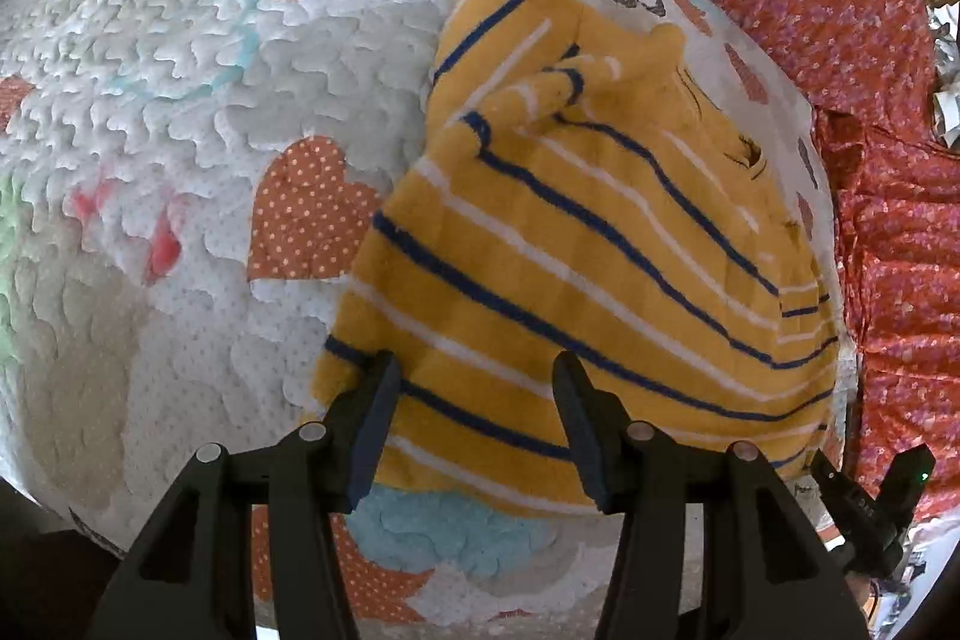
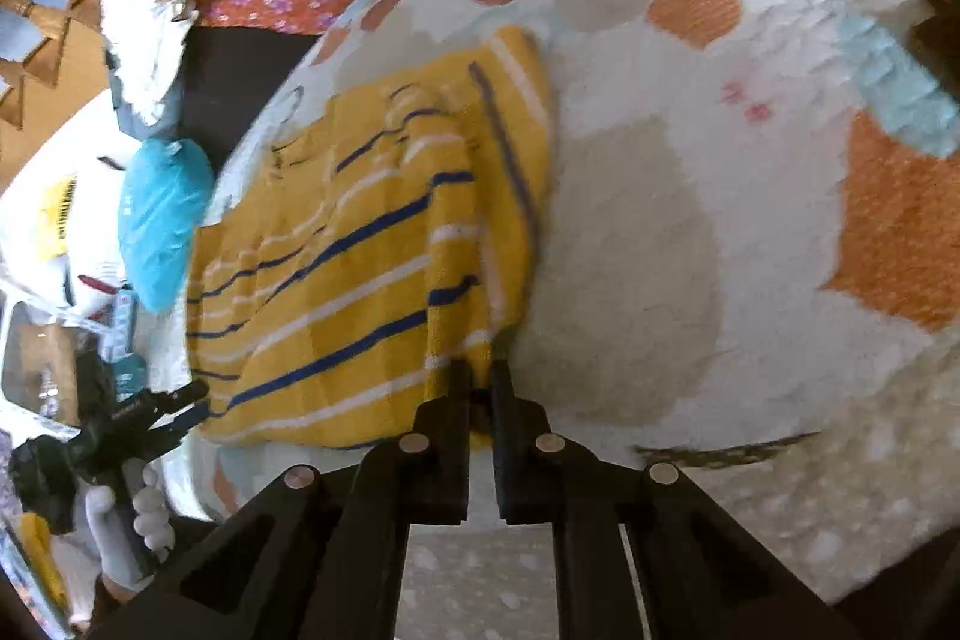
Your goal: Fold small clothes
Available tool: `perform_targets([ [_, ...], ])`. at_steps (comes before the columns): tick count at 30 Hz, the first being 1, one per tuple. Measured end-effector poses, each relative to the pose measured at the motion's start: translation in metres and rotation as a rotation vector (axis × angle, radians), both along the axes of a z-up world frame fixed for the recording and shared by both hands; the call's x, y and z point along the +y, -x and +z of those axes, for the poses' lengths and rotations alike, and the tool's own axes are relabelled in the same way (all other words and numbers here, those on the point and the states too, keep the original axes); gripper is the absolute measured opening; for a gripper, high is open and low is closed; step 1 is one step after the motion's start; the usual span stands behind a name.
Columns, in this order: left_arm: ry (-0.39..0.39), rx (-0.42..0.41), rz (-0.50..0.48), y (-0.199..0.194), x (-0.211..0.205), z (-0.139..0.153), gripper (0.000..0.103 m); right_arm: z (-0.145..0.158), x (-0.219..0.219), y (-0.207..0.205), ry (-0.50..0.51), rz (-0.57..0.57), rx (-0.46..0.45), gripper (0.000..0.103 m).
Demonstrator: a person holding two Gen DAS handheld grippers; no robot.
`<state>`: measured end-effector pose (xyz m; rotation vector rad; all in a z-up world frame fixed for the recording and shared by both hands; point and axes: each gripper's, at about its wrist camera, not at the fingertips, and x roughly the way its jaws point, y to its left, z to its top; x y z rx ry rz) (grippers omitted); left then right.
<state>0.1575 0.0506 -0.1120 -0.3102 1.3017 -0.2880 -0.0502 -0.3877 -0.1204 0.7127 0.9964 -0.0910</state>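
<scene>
The yellow striped shirt lies flat on the heart-print quilt. The left gripper hangs open over its near hem, and the right gripper is pinched shut on its near right corner.

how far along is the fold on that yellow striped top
Done: the yellow striped top lies on the heart-print quilt, one sleeve already turned in over its body. In hand: the right tool is shut on the hem corner nearest it, while the left tool hangs open above the hem, pinching nothing. Left: the left side's grip and the lengthwise fold; the top is not yet a compact bundle.
</scene>
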Motion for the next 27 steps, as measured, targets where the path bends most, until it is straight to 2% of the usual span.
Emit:
perform_targets([
  [5, 0.014, -0.015, -0.001, -0.001, 0.003, -0.003, 0.052, 0.026, 0.004, 0.009, 0.253, -0.055, 0.014, 0.002],
  [9, 0.024, -0.036, -0.014, 0.002, 0.008, -0.003, 0.052, 0.04, 0.01, 0.02, 0.263, -0.076, -0.033, 0.003],
  [13, 0.064, -0.083, 0.032, 0.002, 0.024, 0.011, 0.052, 0.064, 0.041, 0.005, 0.344, 0.018, -0.042, 0.003],
  [15, 0.049, -0.101, 0.09, -0.001, 0.04, 0.015, 0.052, 0.076, 0.061, -0.011, 0.341, 0.1, -0.051, 0.008],
  [17, 0.023, -0.094, 0.166, -0.005, 0.063, 0.013, 0.052, 0.086, 0.085, -0.034, 0.327, 0.186, -0.061, 0.037],
  [19, 0.03, -0.07, 0.201, -0.007, 0.08, 0.006, 0.052, 0.094, 0.119, -0.063, 0.316, 0.278, -0.078, 0.047],
  [24, 0.134, -0.029, 0.231, -0.004, 0.099, -0.003, 0.052, 0.09, 0.209, -0.15, 0.224, 0.475, -0.062, 0.047],
  [27, 0.157, -0.019, 0.227, -0.001, 0.102, -0.005, 0.052, 0.072, 0.247, -0.199, 0.208, 0.504, -0.014, 0.049],
])
